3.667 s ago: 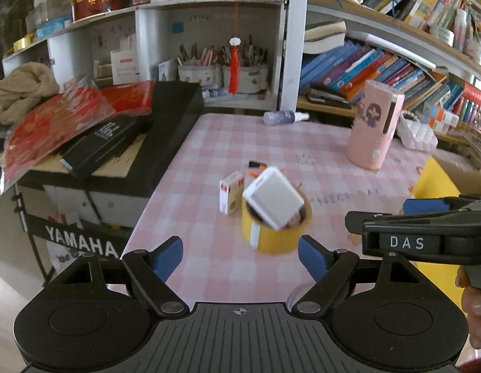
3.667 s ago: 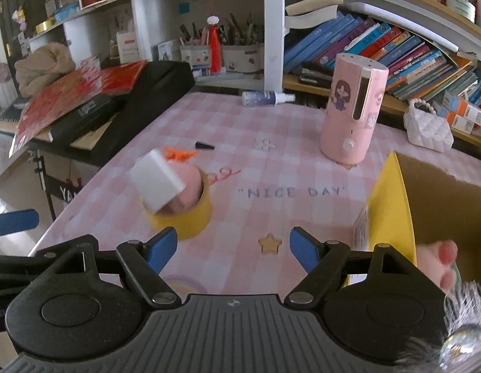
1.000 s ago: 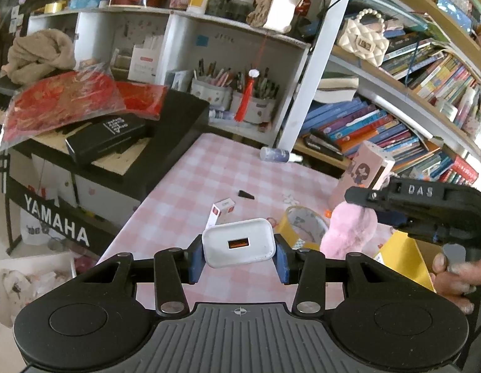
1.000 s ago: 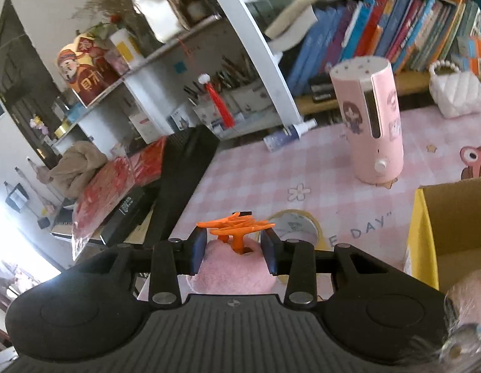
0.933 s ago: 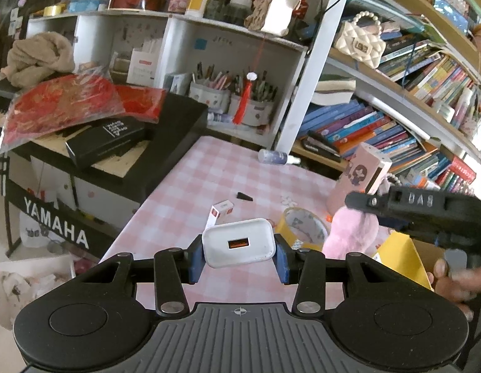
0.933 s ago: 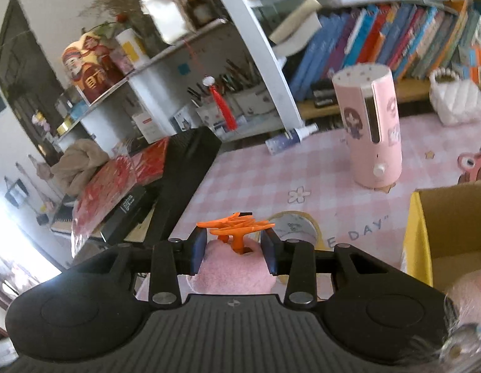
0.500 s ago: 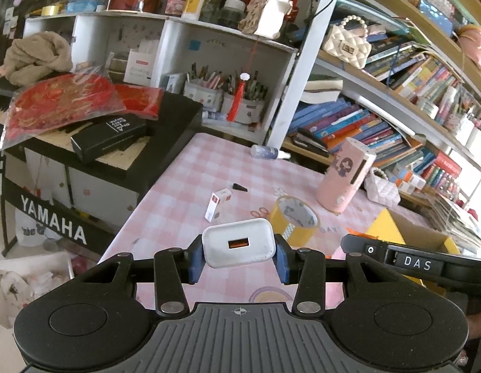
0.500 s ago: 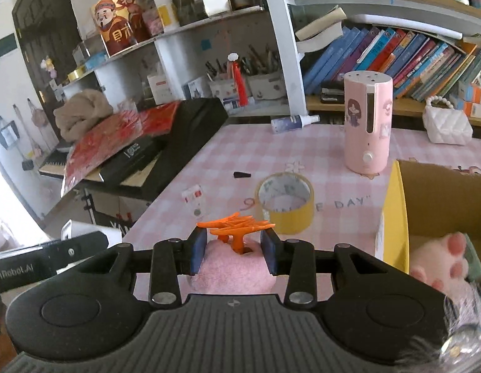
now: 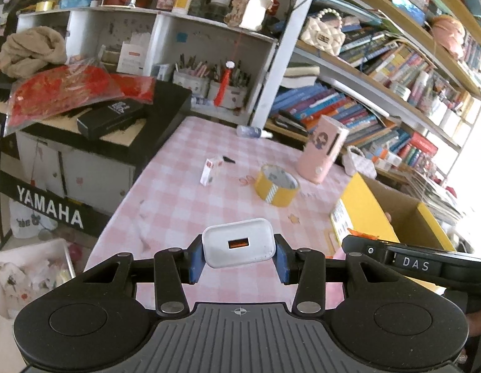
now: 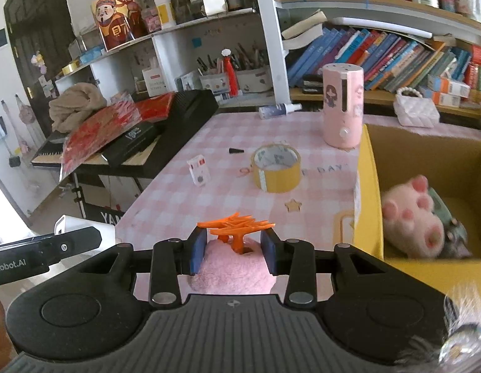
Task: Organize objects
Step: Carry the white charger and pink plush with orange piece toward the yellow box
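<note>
Both grippers loaded, carry step toward the cardboard box (image 10: 427, 155)

Left gripper (image 9: 239, 256): jaws narrowed onto a white USB charger (image 9: 239, 242), pads pressing its two short ends, port facing the camera. Grip looks square and level.

Right gripper (image 10: 234, 255): jaws drawn in about as far as they go, squeezing a pink plush toy (image 10: 232, 272) with an orange plastic piece (image 10: 235, 227) sticking up from its top. The plush bulges below the pads (soft, so it could creep under a loose hold).

Box sits at the right edge of the pink checked table (image 10: 178, 205), open, already holding a pink paw plush (image 10: 411, 214). Yellow tape roll (image 10: 276, 168), small white carton (image 10: 197, 171) and pink cylindrical humidifier (image 10: 342, 105) are on the table, apart from both grippers.

Judgement for doing this well:
- carry each item clear over the near yellow wall before opening
- release the plush low, beside the paw plush, so the orange piece does not snag the rim
- bring the charger in one at a time; the two grippers are close together and could knock
- keep squeeze steady until inside
</note>
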